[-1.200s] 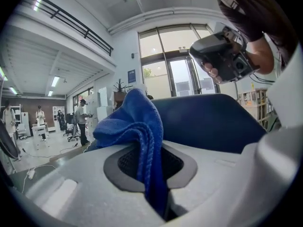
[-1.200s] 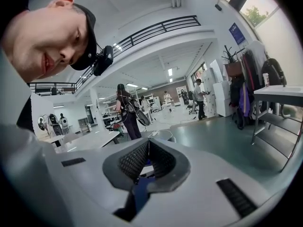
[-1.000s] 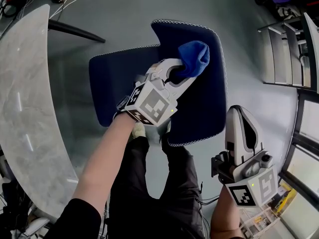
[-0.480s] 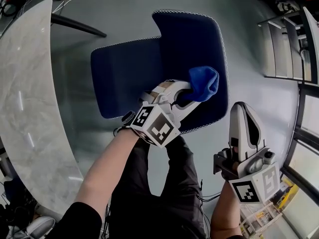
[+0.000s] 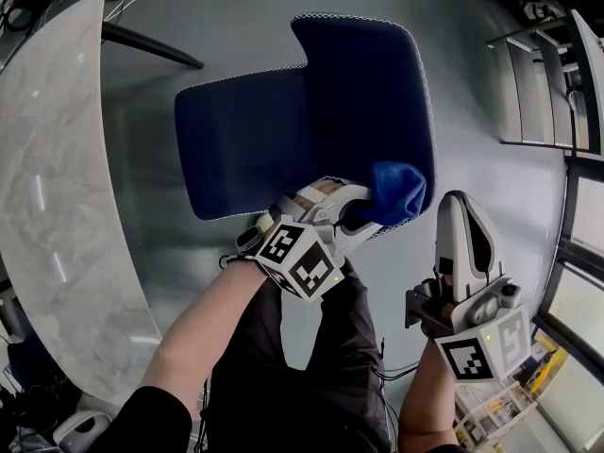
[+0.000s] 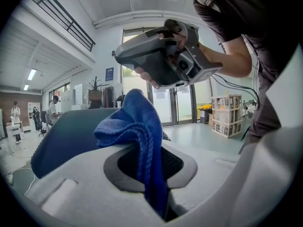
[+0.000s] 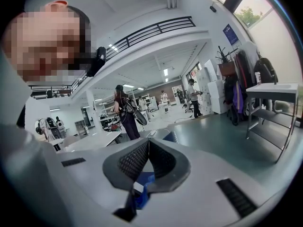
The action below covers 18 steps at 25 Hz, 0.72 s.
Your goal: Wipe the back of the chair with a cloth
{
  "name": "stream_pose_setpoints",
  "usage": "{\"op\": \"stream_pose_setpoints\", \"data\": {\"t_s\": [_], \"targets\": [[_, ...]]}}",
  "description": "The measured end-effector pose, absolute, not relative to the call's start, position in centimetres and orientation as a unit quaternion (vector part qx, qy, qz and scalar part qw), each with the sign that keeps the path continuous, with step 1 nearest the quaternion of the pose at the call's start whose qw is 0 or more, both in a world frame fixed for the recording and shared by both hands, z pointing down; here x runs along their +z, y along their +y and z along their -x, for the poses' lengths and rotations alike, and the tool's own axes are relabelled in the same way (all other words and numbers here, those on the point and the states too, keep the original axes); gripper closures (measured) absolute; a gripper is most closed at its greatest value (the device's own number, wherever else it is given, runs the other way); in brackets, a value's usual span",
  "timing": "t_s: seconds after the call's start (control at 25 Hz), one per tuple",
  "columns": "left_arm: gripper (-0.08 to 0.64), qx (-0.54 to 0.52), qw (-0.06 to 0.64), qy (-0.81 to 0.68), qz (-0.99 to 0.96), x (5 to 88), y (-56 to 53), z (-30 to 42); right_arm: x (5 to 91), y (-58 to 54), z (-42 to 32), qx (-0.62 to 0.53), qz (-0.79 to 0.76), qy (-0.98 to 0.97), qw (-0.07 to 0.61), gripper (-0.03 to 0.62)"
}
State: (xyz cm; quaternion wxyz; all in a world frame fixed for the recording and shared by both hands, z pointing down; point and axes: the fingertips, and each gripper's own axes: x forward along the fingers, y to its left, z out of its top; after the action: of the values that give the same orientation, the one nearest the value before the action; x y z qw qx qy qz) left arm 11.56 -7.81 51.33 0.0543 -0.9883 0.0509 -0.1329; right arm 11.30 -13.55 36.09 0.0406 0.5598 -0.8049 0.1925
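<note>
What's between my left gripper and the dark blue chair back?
A bright blue terry cloth, pinched in the left gripper, sits bunched between it and the near corner of the dark blue padded chair back. The head view shows this.

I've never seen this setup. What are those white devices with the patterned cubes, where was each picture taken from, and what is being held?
There is no robot here. A person holds a pair of handheld tongs in each hand, and the patterned cubes are part of them. The top-down picture comes from a camera on the person's head. The other two come from cameras riding on each pair of tongs, looking along the jaws. The left tongs are shut on a blue cloth, at the near edge of the back of a dark blue chair. Their own camera shows the cloth pinched between the jaws. The right tongs are shut on nothing and held off to the side. A pale table stands to the left.
</note>
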Motion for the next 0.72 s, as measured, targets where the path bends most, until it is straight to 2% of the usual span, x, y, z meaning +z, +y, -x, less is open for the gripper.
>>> {"op": "stream_pose_setpoints", "data": {"t_s": [0.28,0.44,0.72], "targets": [[0.505,-0.119,0.041,0.063,0.99,50.5,-7.5,-10.4,36.0,-13.6,-11.1,0.195,-0.555,-0.808,0.038,0.577],[0.505,-0.107,0.027,0.122,0.986,49.7,-11.3,-7.7,35.7,-13.5,-9.9,0.183,-0.547,-0.816,0.044,0.577],[0.505,-0.112,0.047,0.198,0.973,49.2,-19.3,-4.7,36.7,-14.5,-8.0,0.176,-0.532,-0.827,0.053,0.577]]}}
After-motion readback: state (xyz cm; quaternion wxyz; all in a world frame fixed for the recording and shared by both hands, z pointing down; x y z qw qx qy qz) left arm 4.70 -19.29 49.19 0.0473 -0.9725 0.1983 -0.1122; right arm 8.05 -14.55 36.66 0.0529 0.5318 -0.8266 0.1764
